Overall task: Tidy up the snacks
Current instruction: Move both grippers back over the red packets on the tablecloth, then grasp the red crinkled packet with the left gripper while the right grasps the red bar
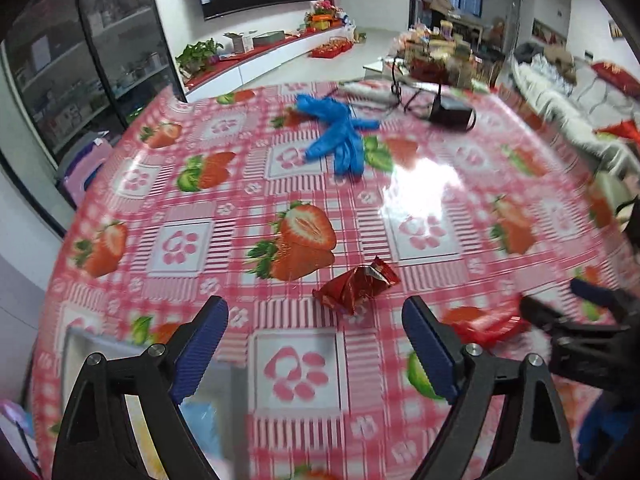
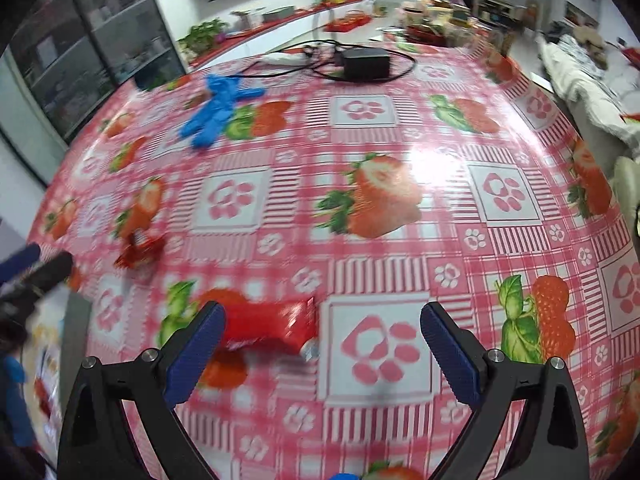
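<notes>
Now I am between picks: my left hand-held gripper point(image 1: 316, 344) and right hand-held gripper point(image 2: 320, 344) both stand wide and empty over the desk point(image 2: 400, 152). The crumpled red snack point(image 1: 356, 286) lies just beyond the left jaws; the longer red packet point(image 2: 272, 322) beside the right's left finger. Next, I judge, comes centring and closing.

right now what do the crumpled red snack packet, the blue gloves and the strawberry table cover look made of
Crumpled red snack packet: likely foil-lined plastic film, shiny, holding sharp creases, silvery inside at the torn end. Blue gloves: thin, limp rubbery material, probably nitrile, matte. Strawberry table cover: looks like glossy printed vinyl, with bright glare on it.
</notes>
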`<state>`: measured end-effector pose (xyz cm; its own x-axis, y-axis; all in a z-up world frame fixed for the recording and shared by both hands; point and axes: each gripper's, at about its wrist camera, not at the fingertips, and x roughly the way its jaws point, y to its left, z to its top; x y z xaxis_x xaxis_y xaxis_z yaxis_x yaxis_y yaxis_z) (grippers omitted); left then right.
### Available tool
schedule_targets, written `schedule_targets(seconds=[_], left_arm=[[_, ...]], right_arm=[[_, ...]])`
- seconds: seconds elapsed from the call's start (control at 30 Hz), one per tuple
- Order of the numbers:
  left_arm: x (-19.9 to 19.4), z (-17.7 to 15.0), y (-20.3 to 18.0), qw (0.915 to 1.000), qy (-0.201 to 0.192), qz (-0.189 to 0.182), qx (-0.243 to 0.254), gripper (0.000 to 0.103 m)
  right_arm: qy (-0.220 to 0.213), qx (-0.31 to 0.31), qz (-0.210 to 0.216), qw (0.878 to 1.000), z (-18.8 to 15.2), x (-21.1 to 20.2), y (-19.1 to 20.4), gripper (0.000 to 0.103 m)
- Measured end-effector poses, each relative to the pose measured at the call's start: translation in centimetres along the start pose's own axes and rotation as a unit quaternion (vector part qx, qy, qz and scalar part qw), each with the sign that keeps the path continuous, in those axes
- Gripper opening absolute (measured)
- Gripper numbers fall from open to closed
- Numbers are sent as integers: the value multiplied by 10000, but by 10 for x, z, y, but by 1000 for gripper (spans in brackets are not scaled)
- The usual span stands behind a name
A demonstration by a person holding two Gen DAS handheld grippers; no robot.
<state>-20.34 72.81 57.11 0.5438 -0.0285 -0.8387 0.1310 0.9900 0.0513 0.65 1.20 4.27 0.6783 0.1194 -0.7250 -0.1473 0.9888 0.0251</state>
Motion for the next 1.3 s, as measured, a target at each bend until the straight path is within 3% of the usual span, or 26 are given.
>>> schedule_targets(seconds=[0.23,0.3,0.37,0.43,0.6,0.8,0.83,0.93,1.1,1.2,1.23,1.3], left_arm=[[55,0,-15,9998,120,93,114,89],[64,-3,-18,9996,216,129,135,74],[64,-5,-19,9998,189,-56,81,45],[62,-7,-23,9994,241,-195,124,31],[43,-35,-30,9996,257,-24,98,31],[-7,-106,-27,9984,302,-97,-471,32],[-14,-118,-25,9981,264,-31,-558,35],[-21,-134,-23,9974,172,89,-690,74],[-18,-134,-22,9976,118,52,-681,81],[-15,-131,-22,9980,76,17,-632,82],[-15,-132,-22,9980,67,11,-623,83],[-14,-131,-23,9982,39,-6,-599,84]], right_arm=[[-173,-193,-408,9988,10,28,11,98],[-65,-321,-497,9982,8,38,15,98],[-87,-526,-606,9967,1,42,17,98],[-196,-663,-642,9955,-7,38,15,98],[-186,-769,-572,9952,-35,19,0,98],[10,-883,-239,9958,-84,-7,-27,102],[16,-933,-257,9953,-89,-10,-29,102],[110,-859,-180,9961,-97,-18,-36,102],[-21,-718,348,9968,-74,-22,-7,102],[166,-833,438,9954,-56,-1,26,101],[211,-871,383,9952,-53,4,33,99],[228,-1101,19,9937,-50,12,46,75]])
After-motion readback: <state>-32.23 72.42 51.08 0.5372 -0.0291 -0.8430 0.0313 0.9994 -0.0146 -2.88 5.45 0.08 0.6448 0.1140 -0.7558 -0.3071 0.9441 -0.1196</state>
